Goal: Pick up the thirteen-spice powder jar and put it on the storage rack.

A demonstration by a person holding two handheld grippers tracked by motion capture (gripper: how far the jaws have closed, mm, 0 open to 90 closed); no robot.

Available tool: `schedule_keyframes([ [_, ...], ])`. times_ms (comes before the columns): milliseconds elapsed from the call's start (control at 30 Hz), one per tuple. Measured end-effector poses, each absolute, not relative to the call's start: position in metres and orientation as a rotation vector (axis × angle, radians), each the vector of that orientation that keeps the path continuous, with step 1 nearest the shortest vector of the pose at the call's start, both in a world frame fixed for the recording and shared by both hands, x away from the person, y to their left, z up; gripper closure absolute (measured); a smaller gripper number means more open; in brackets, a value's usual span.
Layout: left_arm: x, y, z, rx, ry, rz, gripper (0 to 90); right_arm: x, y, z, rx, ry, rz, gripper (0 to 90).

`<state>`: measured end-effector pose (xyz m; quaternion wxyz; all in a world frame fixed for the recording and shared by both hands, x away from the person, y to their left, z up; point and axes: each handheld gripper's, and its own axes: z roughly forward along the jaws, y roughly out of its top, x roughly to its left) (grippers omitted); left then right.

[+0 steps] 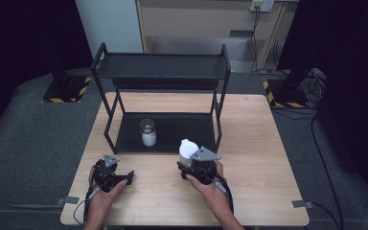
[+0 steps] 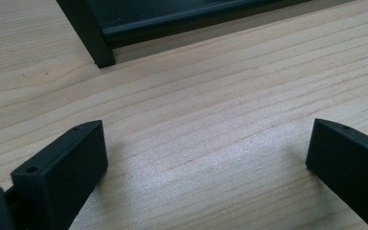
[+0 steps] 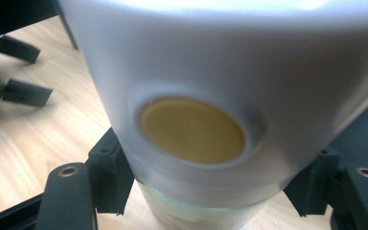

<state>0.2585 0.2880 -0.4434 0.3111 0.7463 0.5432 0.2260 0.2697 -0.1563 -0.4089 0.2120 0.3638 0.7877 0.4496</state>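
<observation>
Right gripper (image 1: 188, 167): 2 jaws clamped on either side of a white-capped jar (image 1: 188, 149), glass body below the cap. In the right gripper view the jar (image 3: 230, 96) is close and blurred, with a round tan disc set in the white cap wall and 1 black pad against each side of it. In the high view the jar stands at the gripper's front, just in front of the rack's lower shelf, near its right front leg; whether its base touches the table cannot be told.

Left gripper (image 1: 124, 178): 2 jaws spread wide, nothing between them. The left gripper view shows bare wood between the pads (image 2: 62, 177). It sits low over the near left part of the table, well apart from the right gripper.

Rack (image 1: 160, 64): black, 2 tiers, at the table's middle and far side.

Second jar (image 1: 148, 132): clear lid, white contents, upright on the lower shelf, left of centre.

Table (image 1: 254, 143): light wood.
</observation>
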Motion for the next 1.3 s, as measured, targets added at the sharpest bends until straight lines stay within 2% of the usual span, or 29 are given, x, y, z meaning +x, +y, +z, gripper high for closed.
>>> schedule_keyframes([
  [1300,0.258,0.288,-0.443,1.971,1.433,0.596,0.0,0.318,-0.112,-0.403,1.14,2.055,1.182,31.2],
])
